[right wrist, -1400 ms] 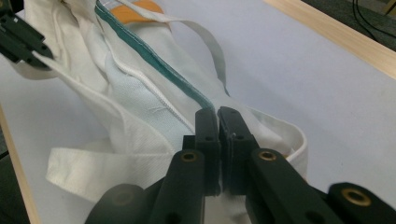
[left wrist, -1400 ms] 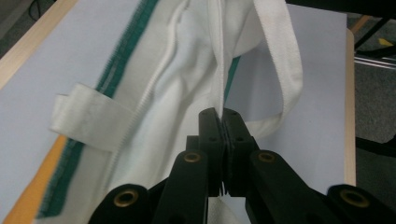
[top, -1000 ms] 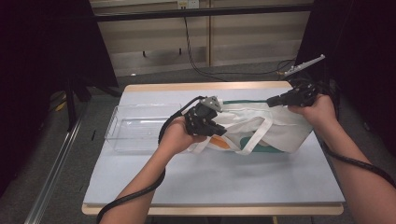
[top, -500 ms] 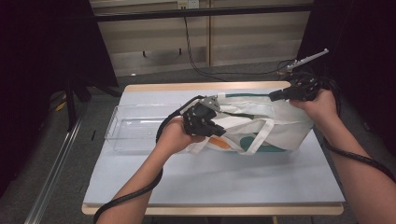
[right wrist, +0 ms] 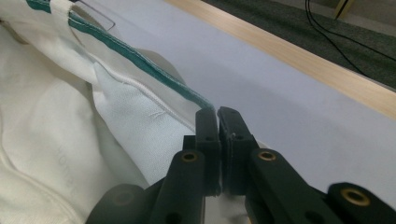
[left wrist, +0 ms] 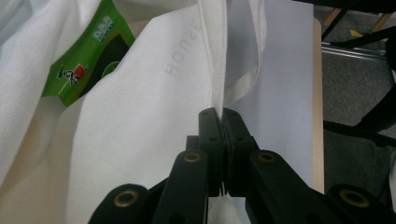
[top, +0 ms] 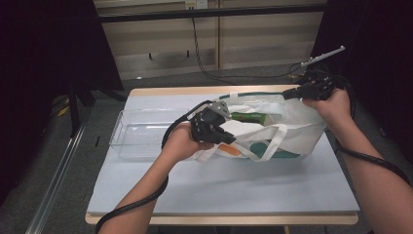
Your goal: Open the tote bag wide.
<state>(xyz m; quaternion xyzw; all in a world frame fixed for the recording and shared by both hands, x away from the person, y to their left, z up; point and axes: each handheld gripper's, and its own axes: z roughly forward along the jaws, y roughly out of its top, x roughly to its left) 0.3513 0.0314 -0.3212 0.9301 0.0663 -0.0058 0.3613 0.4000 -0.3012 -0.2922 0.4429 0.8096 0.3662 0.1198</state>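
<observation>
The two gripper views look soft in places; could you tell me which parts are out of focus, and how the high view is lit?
Left gripper view: black fingers blurred, white fabric tote bag fairly sharp. Right gripper view: fingers soft, green-trimmed bag rim clearer. High view: pale blue table top evenly lit, both sides dark.

Lab, black curtains, trailing cables
</observation>
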